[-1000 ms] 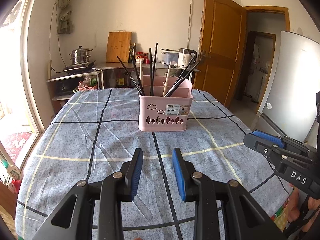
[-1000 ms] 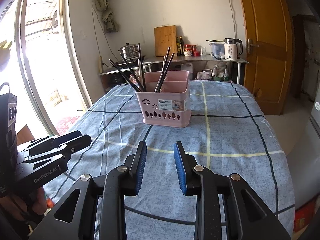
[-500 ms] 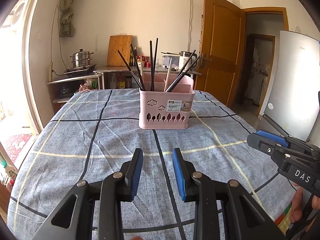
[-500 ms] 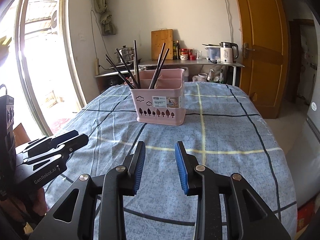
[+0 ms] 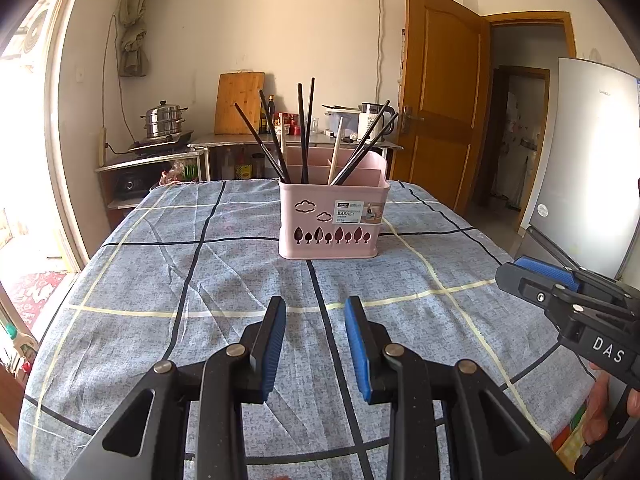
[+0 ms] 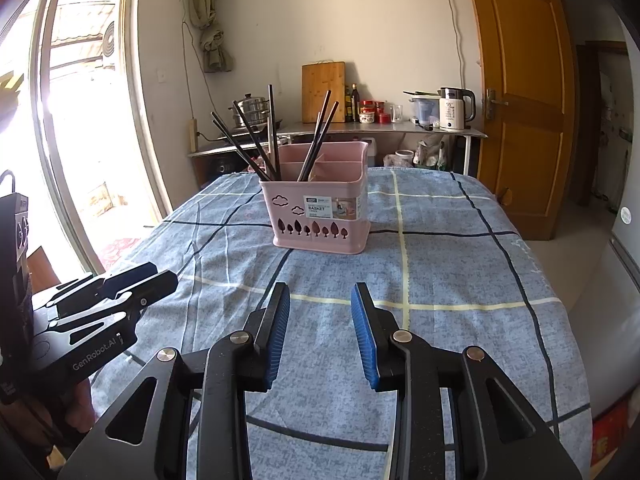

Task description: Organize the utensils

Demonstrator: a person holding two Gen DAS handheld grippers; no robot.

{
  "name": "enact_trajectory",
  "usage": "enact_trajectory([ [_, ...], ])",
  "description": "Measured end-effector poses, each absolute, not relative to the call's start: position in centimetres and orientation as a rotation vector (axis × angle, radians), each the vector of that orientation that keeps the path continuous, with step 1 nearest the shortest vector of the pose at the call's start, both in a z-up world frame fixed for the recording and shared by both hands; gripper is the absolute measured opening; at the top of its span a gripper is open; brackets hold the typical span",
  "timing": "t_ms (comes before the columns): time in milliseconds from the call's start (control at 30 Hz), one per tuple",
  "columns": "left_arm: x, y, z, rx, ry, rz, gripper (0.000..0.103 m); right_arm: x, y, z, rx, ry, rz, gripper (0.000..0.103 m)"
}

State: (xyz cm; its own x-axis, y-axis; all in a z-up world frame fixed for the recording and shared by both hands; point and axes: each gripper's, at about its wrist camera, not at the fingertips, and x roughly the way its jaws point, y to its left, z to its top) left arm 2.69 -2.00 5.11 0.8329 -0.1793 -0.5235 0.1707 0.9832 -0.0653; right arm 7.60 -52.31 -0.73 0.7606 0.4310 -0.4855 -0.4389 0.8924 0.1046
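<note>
Hand-held gripper on the left (image 5: 315,344) hovers over the near part of the worktop (image 5: 168,280) with its blue pads parted and nothing between them; the right hand-held gripper (image 6: 320,332) sits the same way, jaws moderately apart and empty.

The pink basket (image 5: 333,222) stands upright toward the far middle of the checked cloth, well apart from both grippers. Its dark chopsticks (image 5: 304,132) stand with their long axes near vertical, tips down in the compartments and free ends fanning up: some lean left, two stand almost straight, others lean right. A pale stick (image 5: 335,152) tilts among them (whether it is a chopstick or a spoon handle is not clear).

Risks, as a judgement: the sticks are thin, smooth and crossed, so closing on one could catch its neighbour or let it swivel between the pads. The basket looks light, and a sideways pull on a leaning stick could tip or drag it across the cloth.
</note>
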Motion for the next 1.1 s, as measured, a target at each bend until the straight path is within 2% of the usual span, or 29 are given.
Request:
enact_trajectory([
  [1100, 2.55, -2.06, 5.28, -0.018, 0.551, -0.188, 0.03, 7.46, -52.24, -0.81, -0.024, 0.53, 0.472, 0.033],
])
